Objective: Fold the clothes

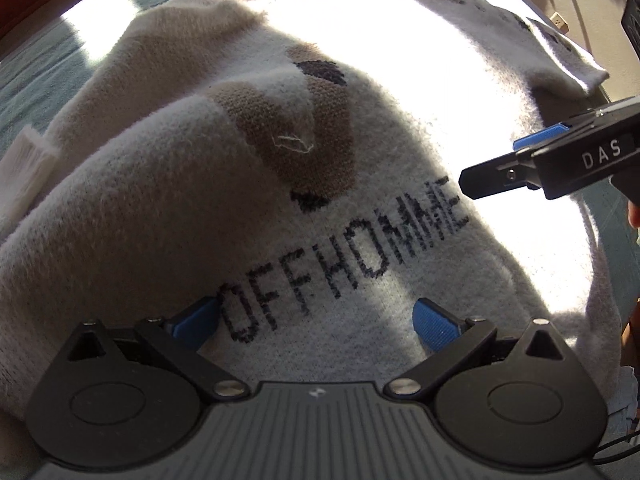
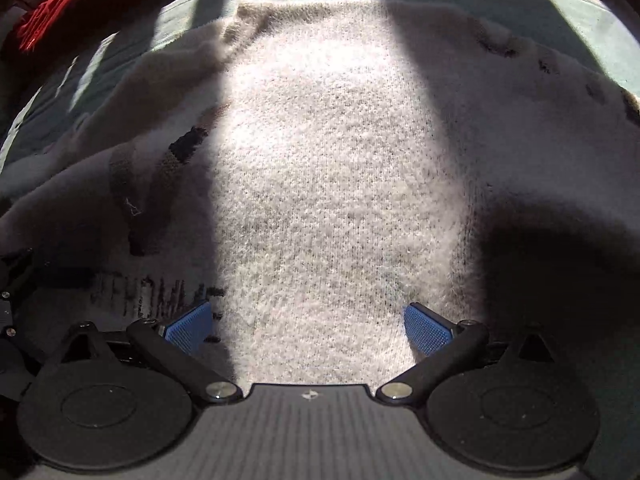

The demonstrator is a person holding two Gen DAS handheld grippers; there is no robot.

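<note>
Lying spread over a teal cover (image 1: pixel 24 76), the cream knit sweater (image 1: pixel 168 208) fills both views — its black "OFFHOMME" lettering (image 1: pixel 344 256) and a brown patch (image 1: pixel 316 140) sit just ahead of your left gripper (image 1: pixel 316 322). Your left claw is spread wide, blue pads (image 1: pixel 434 324) apart over the knit, pinching nothing. Your right gripper (image 2: pixel 308 326) is likewise spread, pads (image 2: pixel 426 328) set on either side of a sunlit strip of sweater (image 2: pixel 332 160). In the left view it enters from the right edge (image 1: pixel 520 164). A white tag (image 1: pixel 26 168) shows at the sweater's left edge; red fabric (image 2: pixel 60 8) lies beyond, upper left.
</note>
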